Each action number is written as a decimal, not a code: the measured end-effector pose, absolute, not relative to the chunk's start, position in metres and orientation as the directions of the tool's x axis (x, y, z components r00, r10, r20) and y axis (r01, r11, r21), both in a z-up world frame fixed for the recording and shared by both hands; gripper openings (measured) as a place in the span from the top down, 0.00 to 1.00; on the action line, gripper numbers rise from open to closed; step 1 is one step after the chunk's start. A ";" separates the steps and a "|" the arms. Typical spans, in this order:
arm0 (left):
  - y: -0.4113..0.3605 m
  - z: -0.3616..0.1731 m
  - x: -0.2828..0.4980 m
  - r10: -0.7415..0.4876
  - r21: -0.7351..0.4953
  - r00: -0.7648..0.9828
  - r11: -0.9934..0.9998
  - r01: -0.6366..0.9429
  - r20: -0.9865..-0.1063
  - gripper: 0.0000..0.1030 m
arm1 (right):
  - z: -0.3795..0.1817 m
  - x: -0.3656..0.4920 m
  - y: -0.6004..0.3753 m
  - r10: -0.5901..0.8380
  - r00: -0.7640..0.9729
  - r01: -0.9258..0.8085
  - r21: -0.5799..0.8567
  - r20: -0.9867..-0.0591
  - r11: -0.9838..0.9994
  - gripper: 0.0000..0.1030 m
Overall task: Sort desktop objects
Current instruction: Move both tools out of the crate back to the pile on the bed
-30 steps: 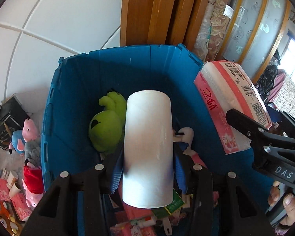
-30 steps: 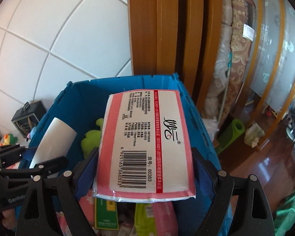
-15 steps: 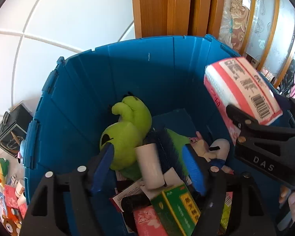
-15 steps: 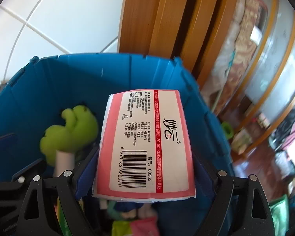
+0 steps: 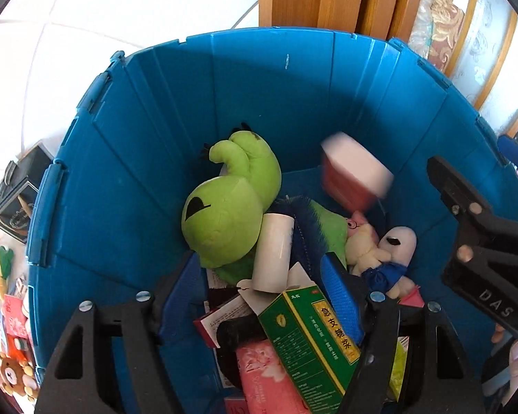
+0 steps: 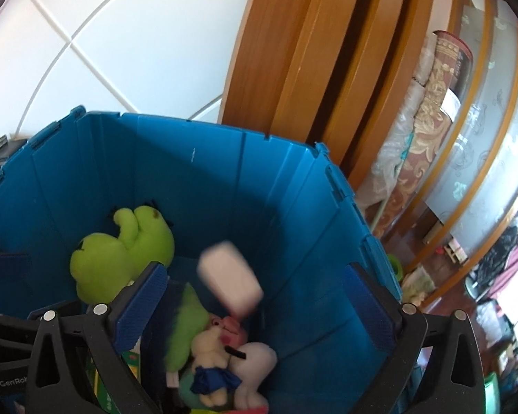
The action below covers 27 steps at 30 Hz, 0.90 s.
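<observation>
A blue bin (image 5: 148,145) (image 6: 231,186) fills both wrist views. My left gripper (image 5: 262,289) is open over it. The white paper roll (image 5: 274,252) lies free in the bin against a green plush (image 5: 224,214) (image 6: 121,252). My right gripper (image 6: 255,307) has its jaws opening wide. The pink-and-white tissue pack (image 6: 229,276) (image 5: 355,176) shows as a blur ahead of the pads and touches neither. The right gripper's black body (image 5: 476,241) stands at the right of the left wrist view.
The bin also holds a green medicine box (image 5: 314,331), small dolls (image 5: 383,245) (image 6: 221,348) and pink packets. A black box (image 5: 13,193) and toys (image 5: 3,269) sit outside on the left. Wooden door frames (image 6: 293,51) and rolled fabric (image 6: 431,120) stand behind.
Both grippers sank toward the bin. The left one opened and the white roll dropped in. The right one opened and the tissue pack left its pads.
</observation>
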<state>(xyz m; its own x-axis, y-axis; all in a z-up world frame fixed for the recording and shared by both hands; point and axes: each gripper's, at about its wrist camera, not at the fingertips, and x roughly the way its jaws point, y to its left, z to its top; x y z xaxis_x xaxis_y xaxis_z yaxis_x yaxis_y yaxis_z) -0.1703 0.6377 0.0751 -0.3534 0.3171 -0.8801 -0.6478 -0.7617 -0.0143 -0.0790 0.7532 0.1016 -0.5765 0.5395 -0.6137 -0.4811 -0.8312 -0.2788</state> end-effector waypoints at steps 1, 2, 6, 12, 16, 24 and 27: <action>0.638 0.075 -0.170 0.315 -0.007 -0.358 -0.760 -0.650 -0.879 0.31 | 0.101 -0.080 0.751 0.542 -0.576 -0.472 -0.293 -0.612 -0.832 0.00; 0.637 0.076 -0.170 0.314 -0.004 -0.362 -0.759 -0.651 -0.878 0.31 | 0.101 -0.081 0.749 0.545 -0.577 -0.465 -0.304 -0.608 -0.831 0.00; 0.634 0.074 -0.172 0.315 -0.011 -0.360 -0.766 -0.643 -0.878 0.31 | 0.100 -0.083 0.744 0.552 -0.580 -0.450 -0.329 -0.599 -0.830 0.00; 0.633 0.072 -0.172 0.306 -0.010 -0.354 -0.769 -0.639 -0.884 0.31 | 0.095 -0.084 0.753 0.551 -0.541 -0.466 -0.318 -0.635 -0.825 0.00; 0.632 0.072 -0.172 0.310 -0.008 -0.366 -0.773 -0.634 -0.878 0.31 | 0.093 -0.084 0.757 0.548 -0.523 -0.472 -0.313 -0.653 -0.824 0.00; 0.621 0.100 -0.159 0.381 -0.037 -0.402 -0.763 -0.646 -0.833 0.31 | 0.110 -0.075 0.748 0.521 -0.577 -0.464 -0.273 -0.629 -0.843 0.00; 0.607 0.127 -0.151 0.400 -0.064 -0.373 -0.749 -0.659 -0.837 0.31 | 0.127 -0.067 0.744 0.487 -0.626 -0.455 -0.222 -0.610 -0.862 0.00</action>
